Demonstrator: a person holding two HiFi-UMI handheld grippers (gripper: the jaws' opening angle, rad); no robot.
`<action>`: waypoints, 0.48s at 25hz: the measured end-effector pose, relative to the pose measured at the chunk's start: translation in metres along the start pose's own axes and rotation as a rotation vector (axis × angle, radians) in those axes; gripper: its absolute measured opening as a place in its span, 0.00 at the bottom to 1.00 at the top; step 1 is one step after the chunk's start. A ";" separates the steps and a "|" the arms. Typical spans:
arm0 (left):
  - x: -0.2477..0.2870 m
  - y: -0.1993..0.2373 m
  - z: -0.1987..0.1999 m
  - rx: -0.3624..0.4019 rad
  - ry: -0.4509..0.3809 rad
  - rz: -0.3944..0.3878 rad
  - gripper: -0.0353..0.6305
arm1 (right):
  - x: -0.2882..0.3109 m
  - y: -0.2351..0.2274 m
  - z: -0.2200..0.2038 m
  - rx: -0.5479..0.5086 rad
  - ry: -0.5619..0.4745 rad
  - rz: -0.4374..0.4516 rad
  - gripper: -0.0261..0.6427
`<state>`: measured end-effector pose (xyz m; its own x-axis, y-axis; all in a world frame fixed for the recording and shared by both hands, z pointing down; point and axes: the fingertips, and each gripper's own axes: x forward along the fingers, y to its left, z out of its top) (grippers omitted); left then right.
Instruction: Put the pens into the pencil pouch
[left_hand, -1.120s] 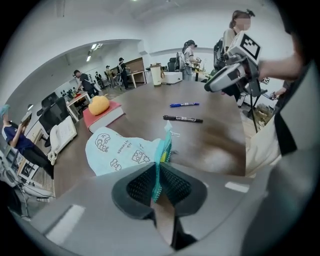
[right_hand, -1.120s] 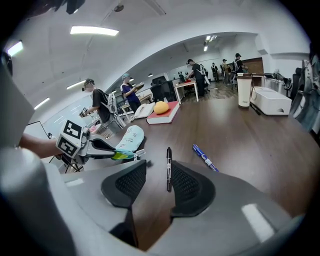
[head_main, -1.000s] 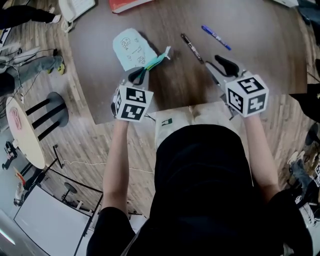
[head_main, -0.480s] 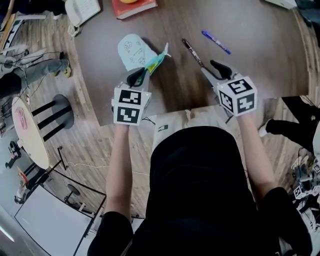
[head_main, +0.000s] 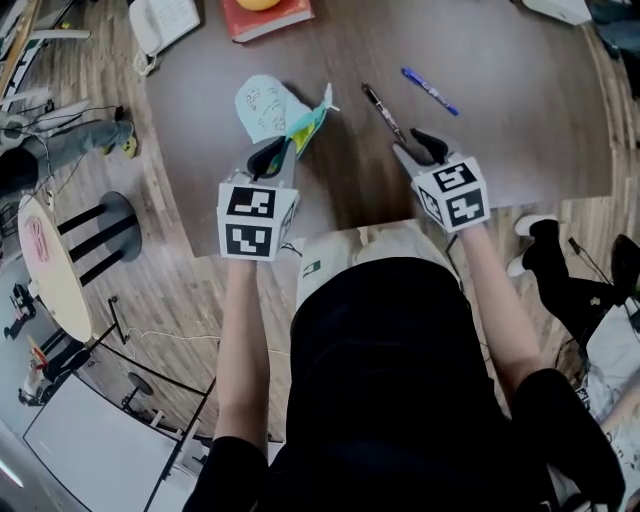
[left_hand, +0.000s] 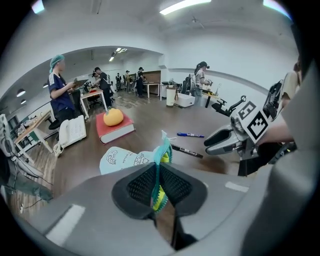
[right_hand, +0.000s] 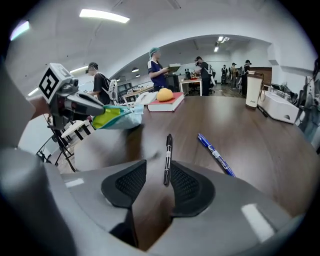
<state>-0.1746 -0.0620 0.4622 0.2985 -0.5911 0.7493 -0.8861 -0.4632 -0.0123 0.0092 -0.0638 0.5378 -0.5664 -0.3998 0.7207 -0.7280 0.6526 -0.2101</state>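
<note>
Soft cloth pouch (head_main: 262, 104) on smooth wooden table (head_main: 520, 140)

— What sits between the jaws of our right gripper (right_hand: 157, 169)?
— They stand apart, with the black pen (right_hand: 168, 150) reaching in, nearer the right pad. We see the blue pen (right_hand: 215, 154) just right, and the left gripper (right_hand: 100, 111) holding the pencil pouch (right_hand: 119, 116)

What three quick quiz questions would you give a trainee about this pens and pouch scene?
1. True or false: the left gripper is shut on the pencil pouch's edge.
2. Which thing lies just ahead of the right gripper? A black pen, B eraser, C ruler.
3. Fill in: the right gripper's jaws stand ____.
Key: 1 true; 2 A; 3 open.
</note>
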 end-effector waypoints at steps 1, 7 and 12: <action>-0.001 0.000 0.001 -0.004 -0.003 0.000 0.09 | 0.003 -0.001 -0.003 -0.008 0.008 -0.006 0.28; -0.007 0.006 0.015 -0.040 -0.014 -0.009 0.09 | 0.019 -0.008 -0.009 -0.054 0.053 -0.049 0.26; -0.004 0.011 0.016 -0.063 -0.018 -0.016 0.09 | 0.032 -0.012 -0.013 -0.080 0.066 -0.067 0.23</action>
<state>-0.1796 -0.0756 0.4486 0.3189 -0.5961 0.7368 -0.9015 -0.4308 0.0415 0.0051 -0.0757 0.5721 -0.4889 -0.4030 0.7736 -0.7287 0.6763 -0.1082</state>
